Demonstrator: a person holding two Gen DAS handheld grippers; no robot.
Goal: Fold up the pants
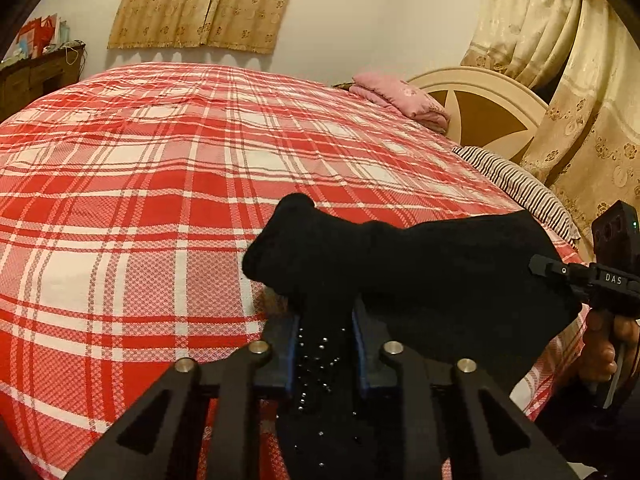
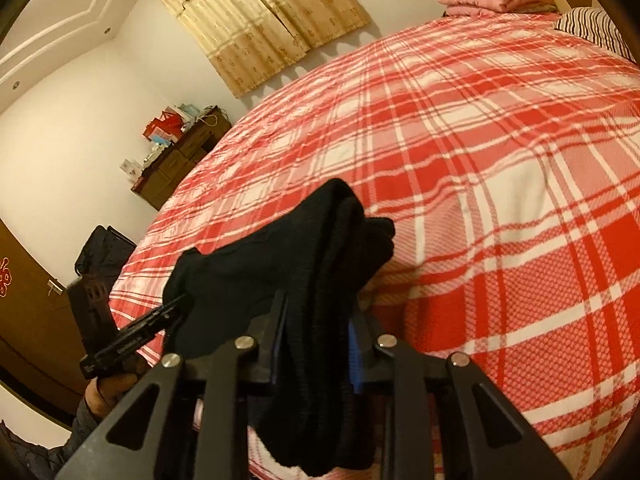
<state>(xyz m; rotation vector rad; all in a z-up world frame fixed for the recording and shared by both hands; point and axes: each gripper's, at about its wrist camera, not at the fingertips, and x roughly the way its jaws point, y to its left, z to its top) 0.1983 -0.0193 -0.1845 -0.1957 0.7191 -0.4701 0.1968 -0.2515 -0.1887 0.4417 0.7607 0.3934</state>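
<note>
The black pants [image 1: 420, 264] hang bunched between both grippers above the near edge of the bed. My left gripper [image 1: 325, 320] is shut on one end of the pants, where small shiny studs show. My right gripper [image 2: 316, 312] is shut on the other end of the pants [image 2: 320, 248], which drape down through its fingers. In the left wrist view the right gripper [image 1: 560, 274] reaches in from the right edge. In the right wrist view the left gripper [image 2: 176, 308] reaches in from the lower left.
The bed wears a red and white plaid cover [image 1: 160, 168]. A folded pink blanket [image 1: 400, 96] and a striped pillow [image 1: 516, 184] lie near the headboard [image 1: 480, 108]. A dark wooden dresser [image 2: 176, 164] stands by the far wall.
</note>
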